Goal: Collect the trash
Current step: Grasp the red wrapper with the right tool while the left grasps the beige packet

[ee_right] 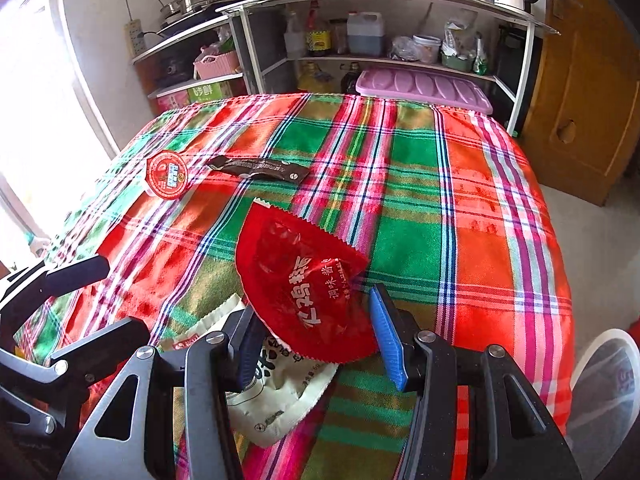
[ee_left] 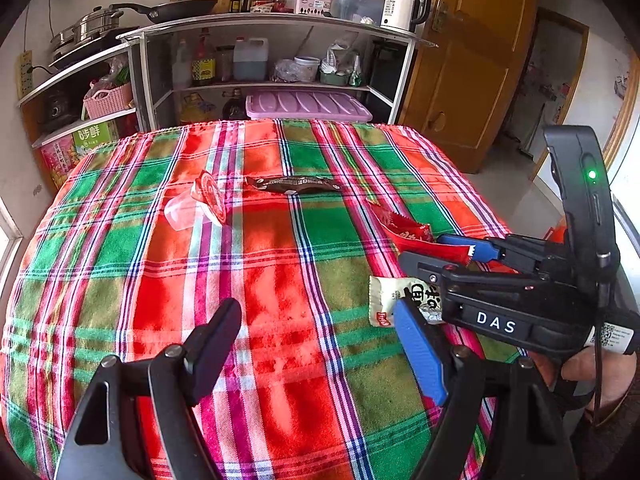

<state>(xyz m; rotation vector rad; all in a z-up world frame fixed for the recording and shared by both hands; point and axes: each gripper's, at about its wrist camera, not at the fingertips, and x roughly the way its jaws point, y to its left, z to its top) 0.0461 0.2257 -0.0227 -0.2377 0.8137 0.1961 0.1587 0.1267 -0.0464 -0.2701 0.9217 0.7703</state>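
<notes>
Right gripper: its blue-padded fingers are closed in on a red sauce packet, one on each side of the packet's near end. The packet looks gripped and tilts up off the cloth. The left wrist view confirms the same packet caught between the right gripper's blue fingers.

Left gripper: jaws spread wide with nothing between them, hovering above the plaid tablecloth. It enters the right wrist view at the left edge.

A white snack wrapper lies flat on the cloth directly under the red packet and the right gripper; in the left wrist view it sits just beside the left gripper's blue finger.

Further out on the cloth lie a dark brown stick sachet and, to its left, a clear jelly cup on its side, its red peel lid partly lifted. The two are near each other and well apart from both grippers.

Behind the table stands a shelf unit holding bottles, with a white electric kettle on top.
</notes>
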